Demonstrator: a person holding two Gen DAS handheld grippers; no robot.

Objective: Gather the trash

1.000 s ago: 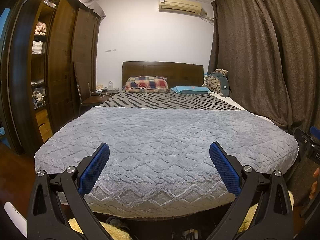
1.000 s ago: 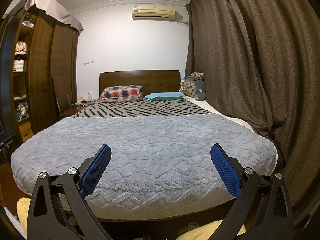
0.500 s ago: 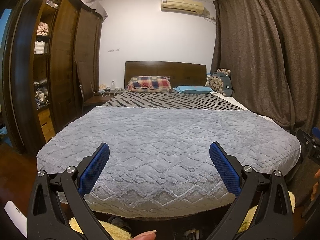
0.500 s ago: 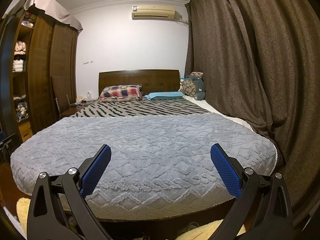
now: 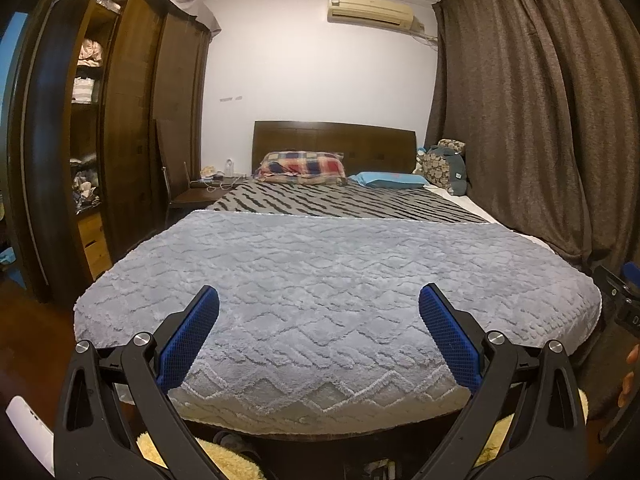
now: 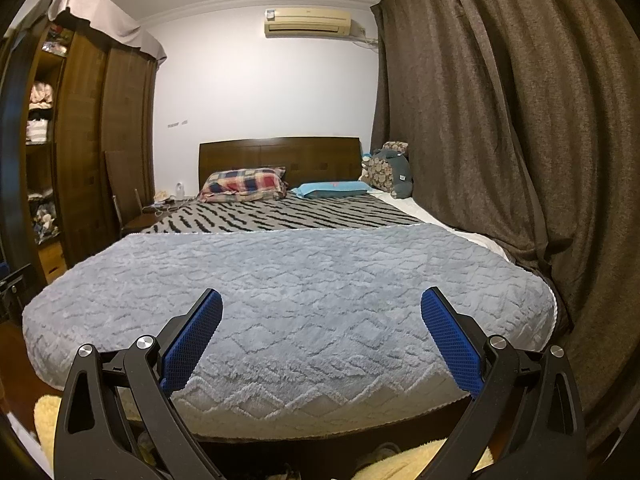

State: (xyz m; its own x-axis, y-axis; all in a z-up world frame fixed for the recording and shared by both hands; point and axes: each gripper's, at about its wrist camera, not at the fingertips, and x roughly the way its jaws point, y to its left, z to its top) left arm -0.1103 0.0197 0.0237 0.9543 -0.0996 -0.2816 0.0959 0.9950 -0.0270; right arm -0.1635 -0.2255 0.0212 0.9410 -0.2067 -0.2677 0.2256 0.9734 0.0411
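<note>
No piece of trash stands out in either view. My left gripper (image 5: 319,300) is open at the foot of a bed, its blue pads (image 5: 188,340) spread wide with nothing between them. My right gripper (image 6: 321,302) is open too, held over the same grey textured blanket (image 6: 288,292) with empty blue pads (image 6: 450,344). In the left wrist view the blanket (image 5: 328,280) covers the near half of the bed. Part of the right gripper and some fingers of a hand (image 5: 628,376) show at the right edge of the left wrist view.
A striped cover (image 5: 340,200), a plaid pillow (image 5: 304,166) and a blue pillow (image 5: 388,180) lie near the headboard. A dark wardrobe (image 5: 120,132) lines the left, brown curtains (image 6: 500,140) the right. A chair (image 5: 188,196) with small items stands by the bed. Yellow fluffy rug (image 6: 400,460) and shoes lie below.
The left wrist view has shifted slightly, so the bed and headboard sit a little further right. The right view is nearly the same. Both grippers stay open.
</note>
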